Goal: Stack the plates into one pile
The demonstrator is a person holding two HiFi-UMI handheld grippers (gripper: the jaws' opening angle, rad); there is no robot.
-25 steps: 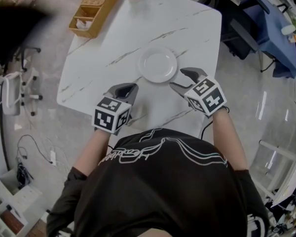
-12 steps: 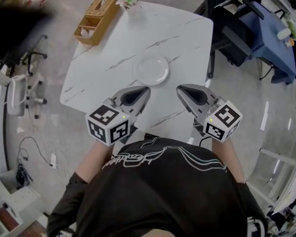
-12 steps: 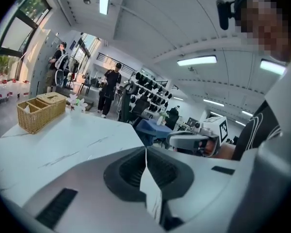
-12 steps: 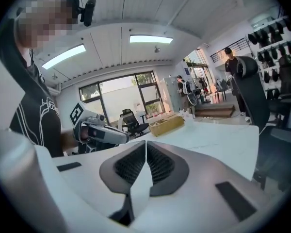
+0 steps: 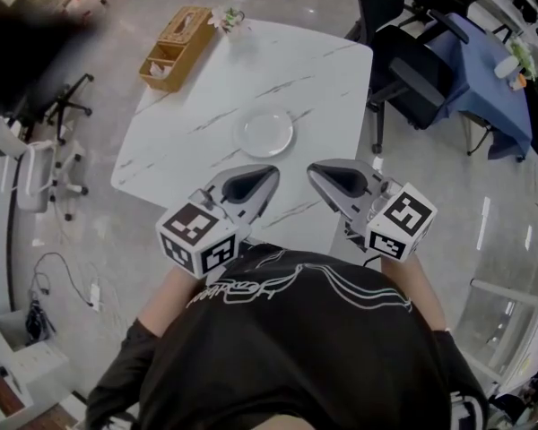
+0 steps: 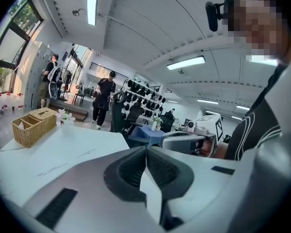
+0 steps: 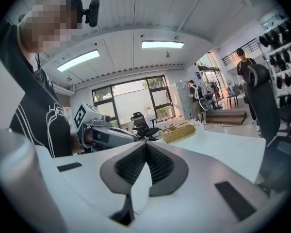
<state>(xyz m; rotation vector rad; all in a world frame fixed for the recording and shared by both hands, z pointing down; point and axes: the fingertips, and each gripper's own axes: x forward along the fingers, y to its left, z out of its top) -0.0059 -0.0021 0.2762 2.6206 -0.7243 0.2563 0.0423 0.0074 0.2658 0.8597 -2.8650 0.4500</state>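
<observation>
At the near edge of the table, the left gripper (image 6: 146, 154) has its jaws pressed together with nothing between them. The right gripper (image 7: 146, 149) is the same: closed and empty, its jaws having just finished closing. Both hang raised above that edge, pointing across the white marble-look table (image 5: 323, 79).

Beyond them the white plate (image 5: 265, 133) lies flat about mid-table, a little toward the near edge and well apart from both grippers. From above it reads as one disc, so we cannot count any layers. A wicker basket (image 5: 173, 37) sits at the far left corner.

Handling, our judgement:
- The plate looks glazed, so it is probably stiff, moderately heavy, slippery on the pads and liable to chip.
- It is best taken at the near rim, with one jaw slid under the lip and the other on top.

Compared with a second ago:
- Both grippers were low over the table, and the right one's jaws were apart just beside the plate's near right rim.
- Both are now lifted clear.
- The plate appears not to have moved on the table.
</observation>
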